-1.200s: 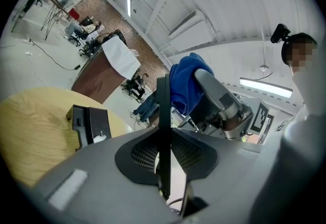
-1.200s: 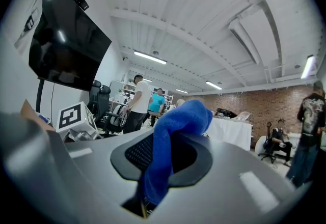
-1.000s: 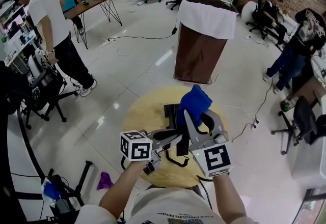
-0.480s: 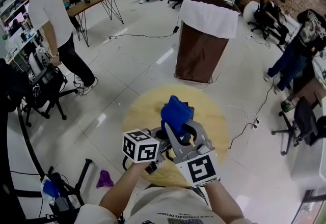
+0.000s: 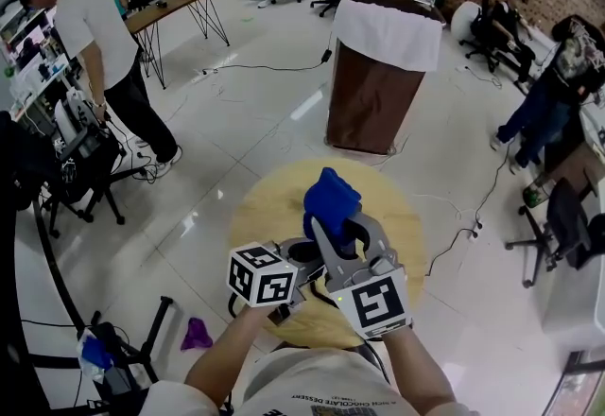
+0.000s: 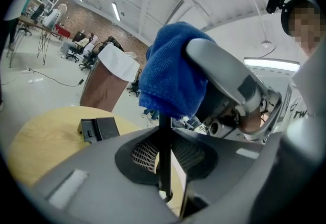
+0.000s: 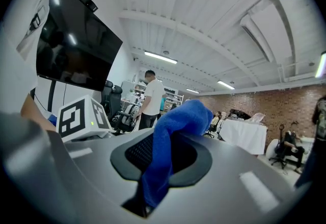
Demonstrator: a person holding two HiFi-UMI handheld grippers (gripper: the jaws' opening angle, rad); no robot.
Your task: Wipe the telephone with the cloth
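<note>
1. Up over the middle of the round wooden table (image 5: pixel 260 216) is the right gripper (image 5: pixel 340 223). Its jaws are clamped hard on the blue cloth (image 5: pixel 331 197), which is pinched deep in the slot between them and bunches out in a thick wad past the tips.
2. In from the left and a little lower comes the left gripper (image 6: pixel 165 187). Its jaws are drawn in to a narrow gap and press on a thin black handset (image 6: pixel 164 141), which stands upright between the pads and shows edge-on.
3. In the left gripper view the wad of cloth sits right at the top end of the handset. The two look to meet, though actual contact is hard to call from here.
4. The telephone base (image 6: pixel 99 129), a black box, lies flat on the table. It is beyond the left jaws and off to their left, apart from the cloth and from both grippers.
5. From the head view the two grippers cross close together, with their marker cubes side by side above the table's near edge. A black cord (image 5: pixel 326 303) loops just beneath them.
6. Round about, a person in a white shirt (image 5: pixel 95 36) stands well off to the left. A brown stand with a white cover (image 5: pixel 378 74) rises beyond the table. A small purple scrap (image 5: pixel 196 336) lies on the floor at lower left.
</note>
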